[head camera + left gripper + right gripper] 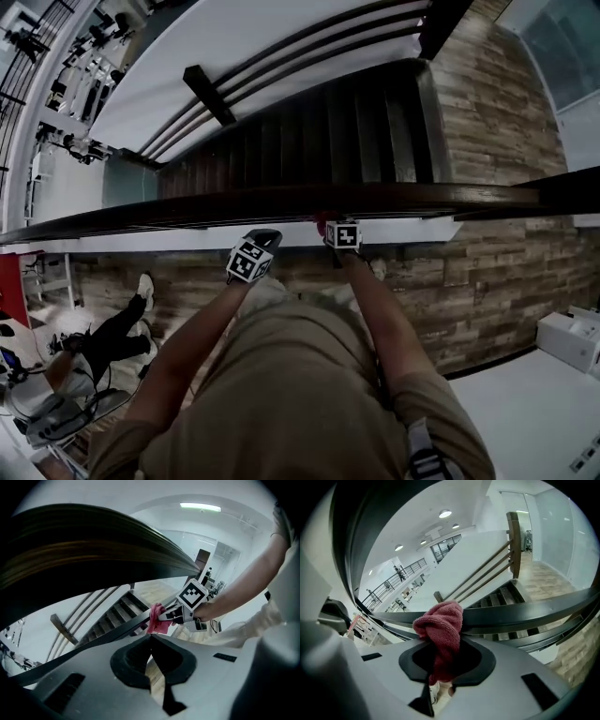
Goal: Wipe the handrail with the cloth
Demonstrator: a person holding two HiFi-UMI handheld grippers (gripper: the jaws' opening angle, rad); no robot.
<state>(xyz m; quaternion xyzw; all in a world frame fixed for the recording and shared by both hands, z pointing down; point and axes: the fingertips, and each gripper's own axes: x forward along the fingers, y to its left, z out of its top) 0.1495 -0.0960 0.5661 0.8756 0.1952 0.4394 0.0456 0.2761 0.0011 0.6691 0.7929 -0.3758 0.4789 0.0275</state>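
Head view: high over the handrail (281,199), looking steeply down, the staircase (319,131) falling away beyond it. Left gripper view: tight against the handrail, facing along it to the right gripper (162,617) nearby. Right gripper view: just beside the handrail, very close, looking across it at the stairs. All three share the handrail and the staircase.

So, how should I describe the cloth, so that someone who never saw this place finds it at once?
Find the long dark handrail that crosses above the staircase. At the rail, on the person's side, the right gripper is shut on a small bunched cloth. Nothing else nearby is pinkish-red or fluffy.
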